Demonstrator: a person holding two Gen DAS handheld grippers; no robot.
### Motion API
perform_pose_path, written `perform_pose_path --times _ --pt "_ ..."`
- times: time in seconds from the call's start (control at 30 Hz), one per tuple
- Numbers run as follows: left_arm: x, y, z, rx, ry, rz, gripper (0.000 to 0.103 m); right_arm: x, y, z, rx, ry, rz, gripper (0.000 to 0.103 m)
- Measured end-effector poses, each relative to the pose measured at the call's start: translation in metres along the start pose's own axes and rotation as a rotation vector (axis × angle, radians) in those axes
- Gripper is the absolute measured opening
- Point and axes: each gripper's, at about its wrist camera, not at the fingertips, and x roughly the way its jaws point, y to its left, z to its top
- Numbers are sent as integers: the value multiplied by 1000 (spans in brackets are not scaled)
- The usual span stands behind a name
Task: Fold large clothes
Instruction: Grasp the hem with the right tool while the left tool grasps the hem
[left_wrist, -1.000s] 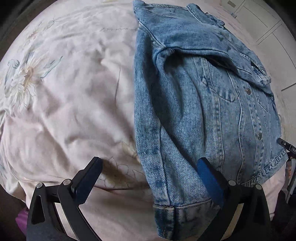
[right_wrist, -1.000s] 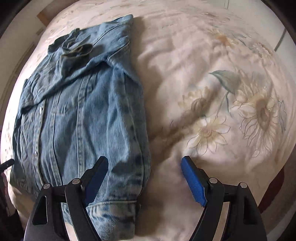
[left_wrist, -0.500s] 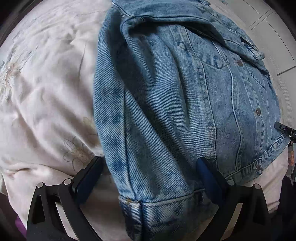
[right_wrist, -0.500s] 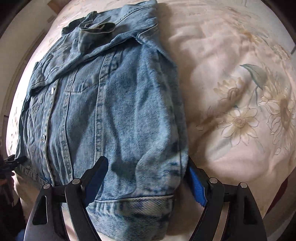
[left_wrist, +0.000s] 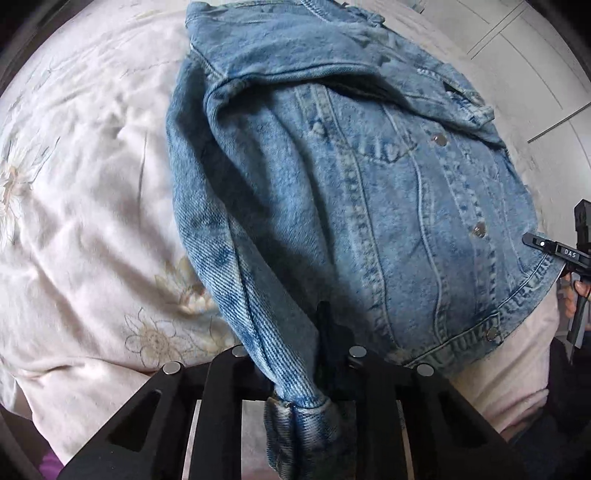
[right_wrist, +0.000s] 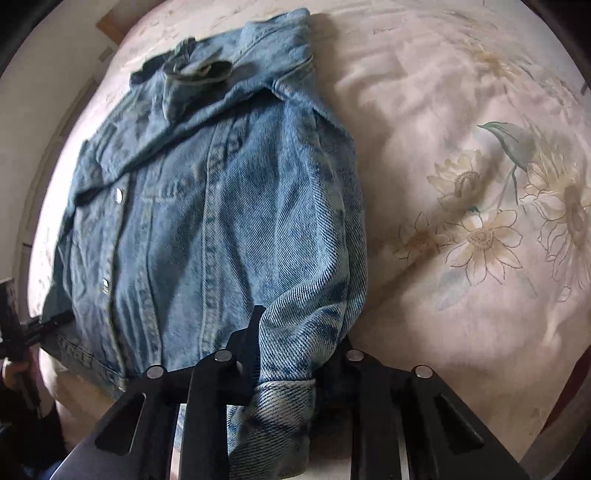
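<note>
Denim bunches between both closing pairs of jaws, hiding the pads: the left gripper (left_wrist: 295, 373) pinches one sleeve cuff (left_wrist: 295, 413) at 6 o'clock, the right gripper (right_wrist: 291, 369) the other cuff (right_wrist: 280, 398). Across the floral bedspread (right_wrist: 461, 229) lies the jacket (left_wrist: 351, 192), collar at 12. Bare bedding spreads toward 3 in the right view.

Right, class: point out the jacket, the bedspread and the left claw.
jacket (left_wrist: 369, 206): left wrist view, chest panel.
bedspread (right_wrist: 461, 92): right wrist view, bare floral cloth.
left claw (left_wrist: 295, 373): left wrist view, closing on the sleeve cuff.
</note>
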Motion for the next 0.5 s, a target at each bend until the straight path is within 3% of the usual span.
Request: perform_pose_path --times 0.27,0.33,0.5 --pt "-42 27 40 -60 -101 -132 15 -24 19 26 -16 -101 88 17" --pt "-55 30 53 -76 -134 -154 10 -33 27 37 -24 -139 106 17" --pt "-68 26 88 -68 -184 -157 9 -50 43 81 -44 -238 96 16"
